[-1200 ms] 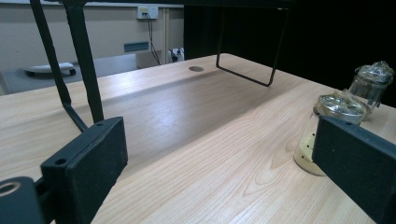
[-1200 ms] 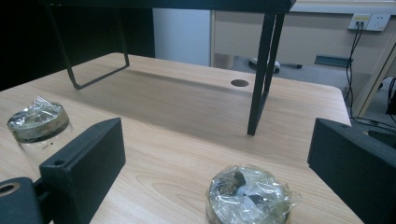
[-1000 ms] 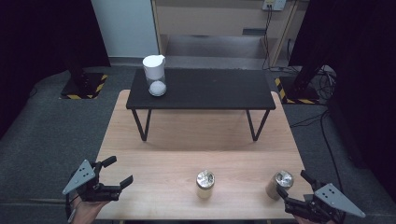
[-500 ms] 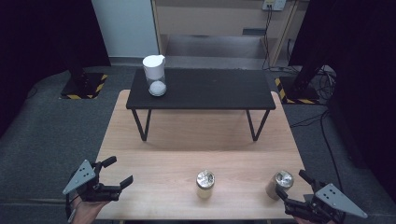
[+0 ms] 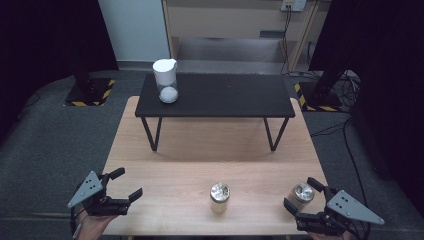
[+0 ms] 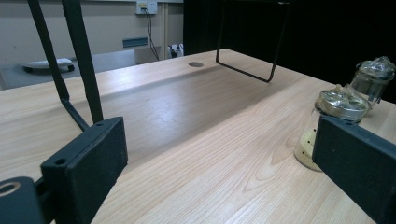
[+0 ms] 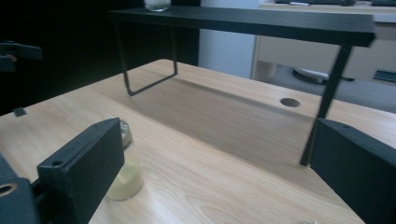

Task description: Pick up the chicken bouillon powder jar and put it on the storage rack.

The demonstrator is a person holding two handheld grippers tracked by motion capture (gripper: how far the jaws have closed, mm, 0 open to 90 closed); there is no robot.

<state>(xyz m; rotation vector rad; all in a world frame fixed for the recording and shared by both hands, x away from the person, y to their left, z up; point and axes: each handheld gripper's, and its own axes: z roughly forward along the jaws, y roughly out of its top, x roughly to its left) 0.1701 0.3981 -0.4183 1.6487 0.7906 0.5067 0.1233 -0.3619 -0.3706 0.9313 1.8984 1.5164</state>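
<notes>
Two jars (image 5: 220,196) (image 5: 301,195) between open grippers (image 5: 125,186) (image 5: 304,194)

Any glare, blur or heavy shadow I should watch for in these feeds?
High view: evenly lit table, dark surroundings, shelf shadowing the wood beneath. Left gripper view: jar lids glint, near jaws soft. Right gripper view: jar slightly blurred beside the left jaw.
</notes>
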